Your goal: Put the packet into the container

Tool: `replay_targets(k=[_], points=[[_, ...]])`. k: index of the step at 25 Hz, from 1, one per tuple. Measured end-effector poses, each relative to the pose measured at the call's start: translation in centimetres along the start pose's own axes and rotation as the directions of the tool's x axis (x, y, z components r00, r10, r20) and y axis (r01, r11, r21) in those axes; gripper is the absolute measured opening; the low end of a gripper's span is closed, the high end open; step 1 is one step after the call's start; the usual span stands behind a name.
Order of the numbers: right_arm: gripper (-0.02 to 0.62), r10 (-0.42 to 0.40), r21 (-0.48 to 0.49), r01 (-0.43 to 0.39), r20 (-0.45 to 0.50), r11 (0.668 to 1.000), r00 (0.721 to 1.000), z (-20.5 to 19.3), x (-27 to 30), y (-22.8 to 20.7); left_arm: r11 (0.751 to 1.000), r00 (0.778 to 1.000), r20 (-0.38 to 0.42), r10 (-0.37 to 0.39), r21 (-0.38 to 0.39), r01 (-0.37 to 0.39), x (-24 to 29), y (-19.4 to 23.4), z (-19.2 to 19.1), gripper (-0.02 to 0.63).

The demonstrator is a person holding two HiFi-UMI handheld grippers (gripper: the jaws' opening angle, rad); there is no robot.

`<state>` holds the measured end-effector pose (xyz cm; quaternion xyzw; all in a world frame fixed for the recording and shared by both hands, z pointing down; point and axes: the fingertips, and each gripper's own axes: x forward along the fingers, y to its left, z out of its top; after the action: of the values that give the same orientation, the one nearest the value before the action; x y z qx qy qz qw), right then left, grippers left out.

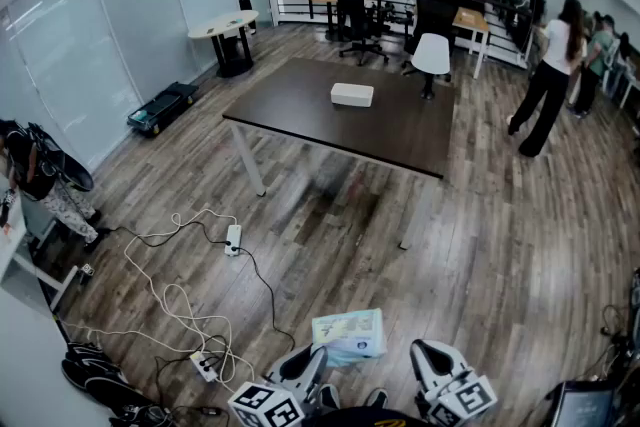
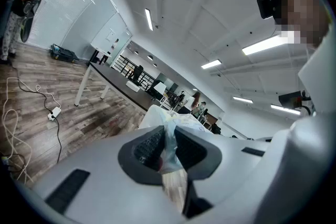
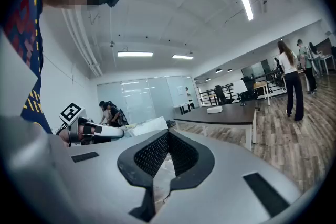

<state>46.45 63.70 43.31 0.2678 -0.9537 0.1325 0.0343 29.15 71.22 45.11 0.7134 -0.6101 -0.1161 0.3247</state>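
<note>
In the head view a pale blue-and-white packet [image 1: 349,334] hangs just in front of me, and my left gripper [image 1: 314,357] is shut on its near edge. In the left gripper view the thin plastic of the packet [image 2: 169,126] is pinched between the dark pads [image 2: 148,145]. My right gripper [image 1: 421,355] is beside it on the right, shut with nothing in it; its pads [image 3: 156,150] meet in the right gripper view. The white container [image 1: 352,94] sits far ahead on a dark brown table [image 1: 300,105], well away from both grippers.
White and black cables with power strips [image 1: 233,238] trail over the wood floor to my left. Black bags [image 1: 92,370] lie at the lower left. People [image 1: 547,83] stand at the far right. Office chairs [image 1: 356,17] and a round table [image 1: 225,27] lie beyond the brown table.
</note>
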Motion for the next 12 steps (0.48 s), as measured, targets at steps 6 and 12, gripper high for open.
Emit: replay_targets(k=[6,12], points=[[0.009,0.006,-0.017,-0.007,-0.026,1.0,1.0,-0.82,-0.33,0.17,1.0,1.0,0.002,0.002,0.003,-0.002,-0.27,0.12,-0.25,0.052],[0.011,0.019,-0.009,-0.019,0.015,1.0,1.0,-0.15,-0.65,0.4,1.0,1.0,0.004,0.006,0.002,-0.006,-0.2,-0.16,-0.49,0.052]])
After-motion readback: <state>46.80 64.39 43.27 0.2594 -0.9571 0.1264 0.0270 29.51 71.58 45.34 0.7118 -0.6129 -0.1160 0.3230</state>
